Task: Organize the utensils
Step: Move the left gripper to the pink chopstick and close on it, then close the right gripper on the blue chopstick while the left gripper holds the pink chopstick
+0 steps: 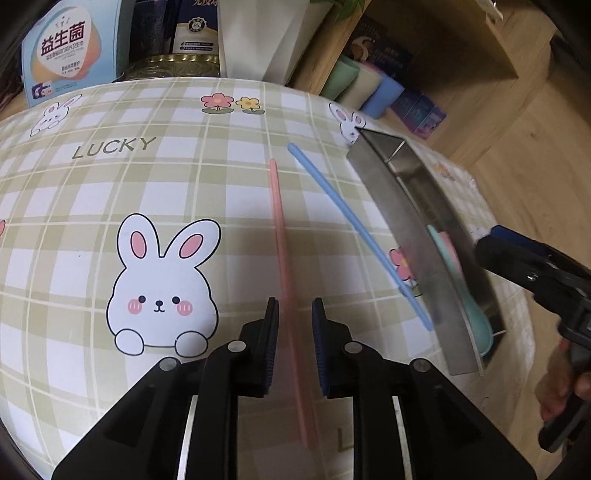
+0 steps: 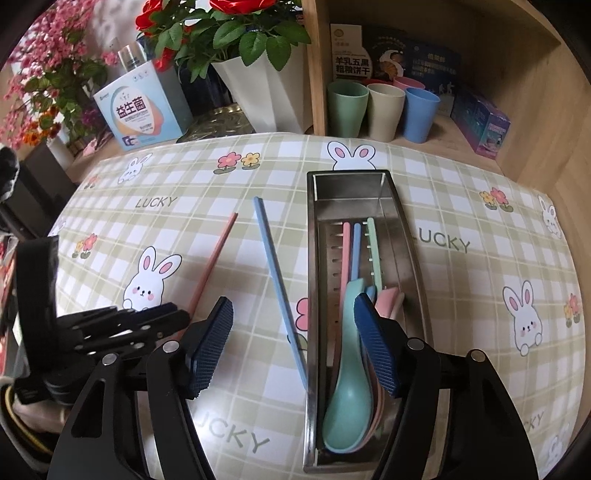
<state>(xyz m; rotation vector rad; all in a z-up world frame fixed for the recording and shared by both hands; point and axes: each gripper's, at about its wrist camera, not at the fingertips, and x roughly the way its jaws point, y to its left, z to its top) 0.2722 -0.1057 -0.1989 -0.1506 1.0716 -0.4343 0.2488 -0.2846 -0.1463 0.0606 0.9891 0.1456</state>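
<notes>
A worktop [image 2: 461,295] covered in a green plaid cloth printed with white rabbits carries a long steel utensil tray [image 2: 402,236] lying lengthwise at about 1 o'clock from the right wrist camera.

Inside the tray lie a pink, a blue and a green chopstick side by side, with a teal spoon [image 2: 347,391] and other pastel spoons stacked at the near end.

Two loose chopsticks rest on the cloth to the tray's left. The blue chopstick [image 2: 279,288] lies just beside the tray wall, its near tip angled towards it. The pink chopstick [image 1: 282,236] lies further left, well apart from the tray.

The left hand-held gripper [image 1: 293,314] straddles the pink chopstick's near part. Its jaws stand slightly parted; the stick looks blurred between them, and the pads seem not to press it.

The right hand-held gripper [image 2: 293,314] hangs released, wide jaws empty, above the blue chopstick and the tray's near end.

At 12 o'clock, behind the worktop, stand pastel cups [image 2: 384,107], boxes and potted flowers [image 2: 229,33].
</notes>
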